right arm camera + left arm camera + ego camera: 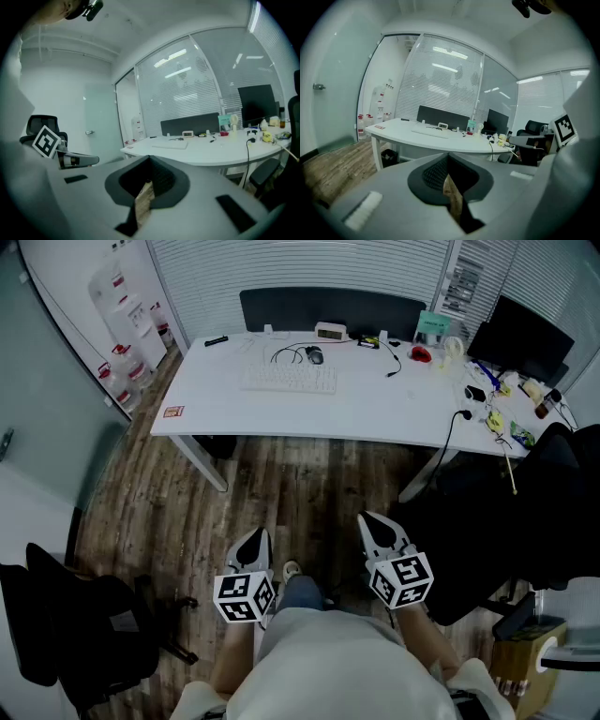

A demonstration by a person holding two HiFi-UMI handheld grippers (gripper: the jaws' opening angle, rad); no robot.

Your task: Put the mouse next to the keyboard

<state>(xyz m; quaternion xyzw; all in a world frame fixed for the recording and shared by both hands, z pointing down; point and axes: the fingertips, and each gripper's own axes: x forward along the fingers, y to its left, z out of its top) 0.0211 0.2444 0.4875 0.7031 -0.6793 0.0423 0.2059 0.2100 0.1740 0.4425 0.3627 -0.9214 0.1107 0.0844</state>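
Note:
The white keyboard (289, 379) lies on the white desk (375, 409) at the far side. The dark mouse (314, 354) sits just behind it, with its cable looped to the left. Both grippers hang low over the wooden floor, well short of the desk. My left gripper (257, 540) and my right gripper (374, 525) are shut with nothing between the jaws. In the left gripper view the gripper (449, 161) points at the desk, where the keyboard (428, 132) shows. The right gripper (149, 165) faces the keyboard (169, 145) too.
A black office chair (66, 629) stands at the near left, another (525, 521) at the right. On the desk are a monitor (521, 337), a small clock (330, 331), cables and clutter at the right end. Water bottles (122, 367) stand at the far left wall.

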